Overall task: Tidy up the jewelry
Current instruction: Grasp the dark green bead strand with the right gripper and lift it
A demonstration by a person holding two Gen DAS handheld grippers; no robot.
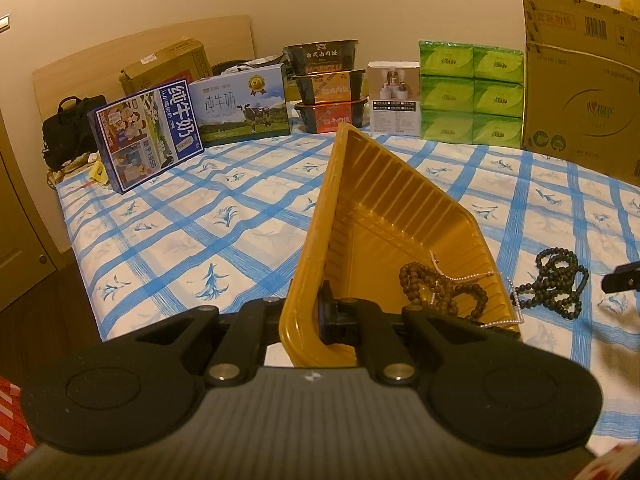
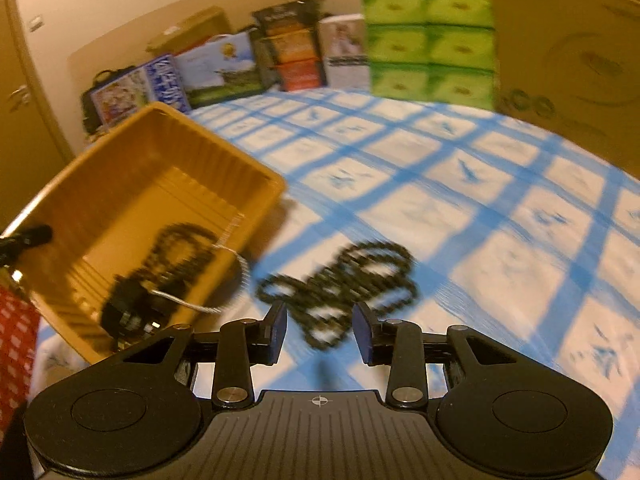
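Left claw: clenched on the near wall of the yellow tray; the wall is pinched between the pads, presumably so the tray is steadied and tipped up at its left side while jewelry is added.

Right claw: released, jaws spread, empty; it is aimed at the dark bead strand lying at 12 o'clock just ahead of the fingertips, a likely approach for a pick. The view is motion-blurred, so contact cannot be judged.

Tray contents: brown bead strand is heaped in the near right corner, at 1 o'clock from the left claw; a thin pearl chain is draped across it and over the right rim, partly hanging outside.

Remaining jewelry: the dark bead strand is seen on the bed, just beside the tray's right rim, at 2 o'clock in the left view.

Progress: judged partway; one strand is not yet in the tray.

Risk: the draped chain could be snagged or slide off.
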